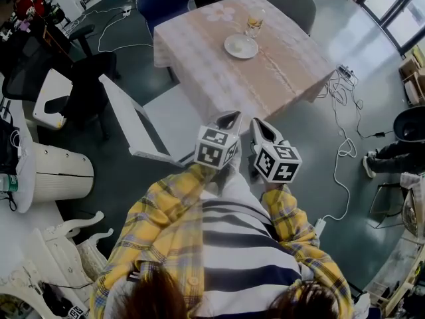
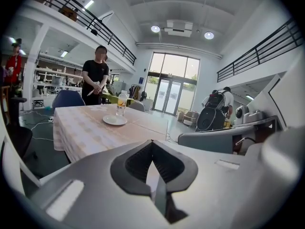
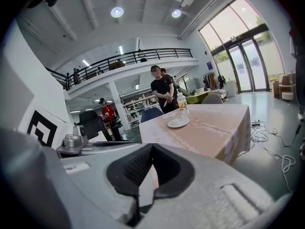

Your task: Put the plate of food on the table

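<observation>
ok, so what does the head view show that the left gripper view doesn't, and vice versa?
Head view only: the holder's plaid sleeves and striped shirt, seen from above.
Left gripper view only: a person in black standing behind the table, the glass doors and the ceiling lights.
Both: the table with the plate and the bottle on it.
</observation>
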Demonstrator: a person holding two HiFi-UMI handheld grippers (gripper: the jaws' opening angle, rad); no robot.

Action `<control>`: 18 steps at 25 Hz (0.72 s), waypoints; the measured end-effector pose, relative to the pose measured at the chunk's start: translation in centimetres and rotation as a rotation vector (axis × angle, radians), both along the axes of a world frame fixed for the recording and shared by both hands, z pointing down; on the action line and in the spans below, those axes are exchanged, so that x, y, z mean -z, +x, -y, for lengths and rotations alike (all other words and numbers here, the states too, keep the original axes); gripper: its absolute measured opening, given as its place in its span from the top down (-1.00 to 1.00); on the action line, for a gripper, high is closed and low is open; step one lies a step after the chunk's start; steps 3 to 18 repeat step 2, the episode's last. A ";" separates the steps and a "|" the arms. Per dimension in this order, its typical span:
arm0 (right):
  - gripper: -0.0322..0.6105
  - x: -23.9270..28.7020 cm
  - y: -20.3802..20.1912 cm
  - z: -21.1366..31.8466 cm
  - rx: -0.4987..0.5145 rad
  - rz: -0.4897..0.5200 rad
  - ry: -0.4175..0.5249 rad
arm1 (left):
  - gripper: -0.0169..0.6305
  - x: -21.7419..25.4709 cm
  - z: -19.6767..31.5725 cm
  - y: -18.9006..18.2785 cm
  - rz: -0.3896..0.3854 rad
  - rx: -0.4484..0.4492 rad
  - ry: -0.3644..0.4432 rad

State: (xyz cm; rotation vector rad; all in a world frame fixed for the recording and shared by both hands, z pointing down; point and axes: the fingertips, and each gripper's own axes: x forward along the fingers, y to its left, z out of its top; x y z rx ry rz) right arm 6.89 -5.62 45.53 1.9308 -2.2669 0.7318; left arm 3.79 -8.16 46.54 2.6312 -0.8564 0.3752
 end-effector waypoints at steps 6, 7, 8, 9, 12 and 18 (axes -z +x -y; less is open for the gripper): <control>0.91 0.0 0.2 0.1 -0.001 -0.003 0.001 | 0.95 0.3 0.2 0.0 -0.001 0.003 0.007; 0.91 0.0 0.2 0.1 -0.001 -0.003 0.001 | 0.95 0.3 0.2 0.0 -0.001 0.003 0.007; 0.91 0.0 0.2 0.1 -0.001 -0.003 0.001 | 0.95 0.3 0.2 0.0 -0.001 0.003 0.007; 0.91 0.0 0.2 0.1 -0.001 -0.003 0.001 | 0.95 0.3 0.2 0.0 -0.001 0.003 0.007; 0.91 0.0 0.2 0.1 -0.001 -0.003 0.001 | 0.95 0.3 0.2 0.0 -0.001 0.003 0.007; 0.91 0.0 0.2 0.1 -0.001 -0.003 0.001 | 0.95 0.3 0.2 0.0 -0.001 0.003 0.007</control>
